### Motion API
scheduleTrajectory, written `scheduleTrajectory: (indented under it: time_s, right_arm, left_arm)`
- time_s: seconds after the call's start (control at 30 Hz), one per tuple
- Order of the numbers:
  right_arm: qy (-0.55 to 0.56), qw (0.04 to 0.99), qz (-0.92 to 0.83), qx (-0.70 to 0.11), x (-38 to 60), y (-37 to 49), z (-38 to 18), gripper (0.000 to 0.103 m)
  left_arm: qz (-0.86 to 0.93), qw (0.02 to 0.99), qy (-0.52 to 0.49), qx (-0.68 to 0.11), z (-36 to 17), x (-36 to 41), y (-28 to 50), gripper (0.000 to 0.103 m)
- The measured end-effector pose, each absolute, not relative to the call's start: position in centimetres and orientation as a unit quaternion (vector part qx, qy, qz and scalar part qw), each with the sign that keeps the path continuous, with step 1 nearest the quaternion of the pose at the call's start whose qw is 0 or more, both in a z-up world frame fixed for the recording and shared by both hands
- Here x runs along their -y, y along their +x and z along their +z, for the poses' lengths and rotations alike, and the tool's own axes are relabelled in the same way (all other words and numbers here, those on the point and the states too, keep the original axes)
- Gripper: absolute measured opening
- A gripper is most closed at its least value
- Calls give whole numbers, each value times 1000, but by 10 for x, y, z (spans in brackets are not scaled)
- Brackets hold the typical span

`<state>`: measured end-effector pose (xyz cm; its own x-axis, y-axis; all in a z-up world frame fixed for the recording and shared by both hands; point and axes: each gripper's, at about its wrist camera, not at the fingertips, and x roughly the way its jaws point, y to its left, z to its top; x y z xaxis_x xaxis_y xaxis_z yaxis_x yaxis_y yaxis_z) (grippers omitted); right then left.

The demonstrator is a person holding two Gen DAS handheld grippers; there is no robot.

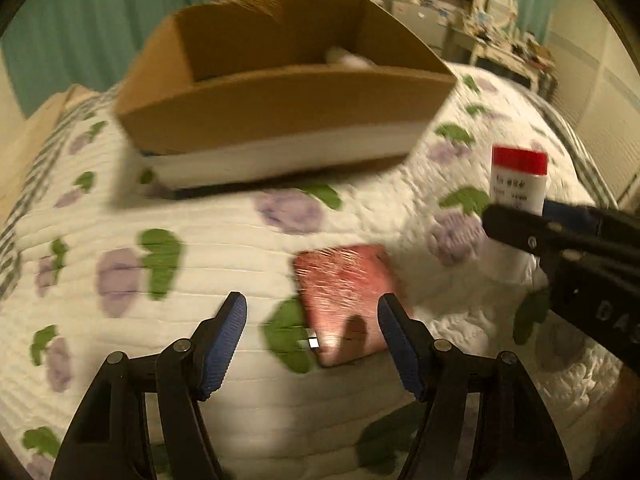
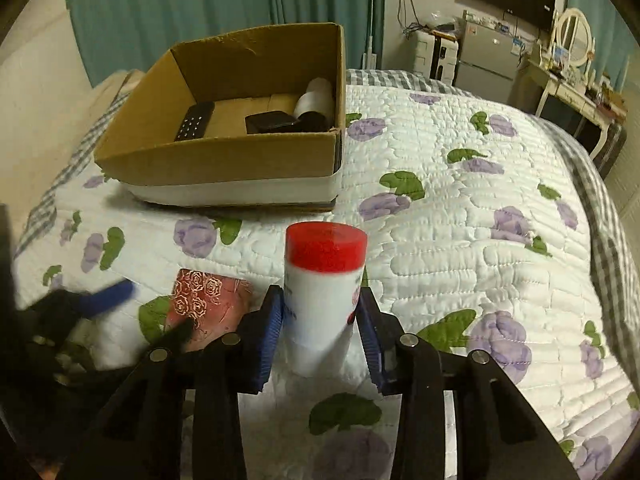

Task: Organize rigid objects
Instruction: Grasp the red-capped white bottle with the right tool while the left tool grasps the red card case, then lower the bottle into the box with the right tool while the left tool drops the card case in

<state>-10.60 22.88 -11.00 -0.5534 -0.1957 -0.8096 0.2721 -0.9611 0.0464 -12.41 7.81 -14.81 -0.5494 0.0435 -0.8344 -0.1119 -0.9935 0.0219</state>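
The right claw (image 2: pixel 320 320) is squeezed shut on a white bottle w/ a red cap (image 2: pixel 324 280). Both blue pads press the bottle's sides, low down under the cap, so it stays upright and the cap pokes up free. I think it's held that way so it can go into the box standing or be tipped in w/o slipping.

The left claw (image 1: pixel 312 340) is open, about halfway wide, w/ nothing in it. It hangs over a flat red case (image 1: pixel 344 300) lying on the bed (image 1: pixel 240 240). The case sits between the pads but nearer the right one, and the pads don't touch it. The left view is blurry, so I can't tell how close the tips are to the quilt.

The cardboard box (image 2: pixel 224 160) sits on the bed at 11 o'clock from the bottle in the right view, w/ a strip of quilt between. Its top is open. Inside are a black remote (image 2: pixel 195 122), a dark flat thing (image 2: pixel 272 122) and a white roll (image 2: pixel 316 98). The roll and dark thing fill the right back corner. The middle & front floor look bare, so there's room to drop stuff there.

The near wall of the box is tall-ish, so the bottle needs to go up and over that edge. The two claws are close, side by side, and could bump. The red case is thin and the quilt is soft, so the pads may grab cloth too.
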Motion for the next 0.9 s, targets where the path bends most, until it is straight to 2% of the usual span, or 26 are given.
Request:
scheduleTrajectory:
  time_s: [0.1, 0.2, 0.33, 0.47, 0.53, 0.63, 0.8, 0.9]
  right_arm:
    - [457, 134, -878, -43, -225, -107, -113, 37]
    - [458, 135, -878, -30, -231, -107, -115, 36]
    - [457, 132, -880, -16, -238, -110, -112, 36]
    - [450, 126, -884, -11, -243, -110, -108, 36]
    - [447, 124, -886, -10, -245, -110, -106, 36]
    - [444, 122, -887, -8, -247, -111, -104, 36]
    - [445, 118, -888, -7, -251, -112, -103, 36]
    - [444, 118, -888, -15, -249, -112, -105, 36]
  left_arm:
    - [870, 44, -490, -27, -160, -81, -134, 69]
    - [862, 67, -502, 16, -168, -80, -147, 69]
    - [859, 67, -507, 8, -168, -87, -151, 67]
    - [865, 69, -497, 19, -153, -79, -141, 34]
    - [867, 85, -490, 27, -142, -75, -139, 27]
    - [853, 149, -496, 62, -138, -81, -134, 27]
    - [854, 115, -507, -3, -159, -100, -140, 26]
    - [861, 120, -494, 13, -151, -92, -136, 11]
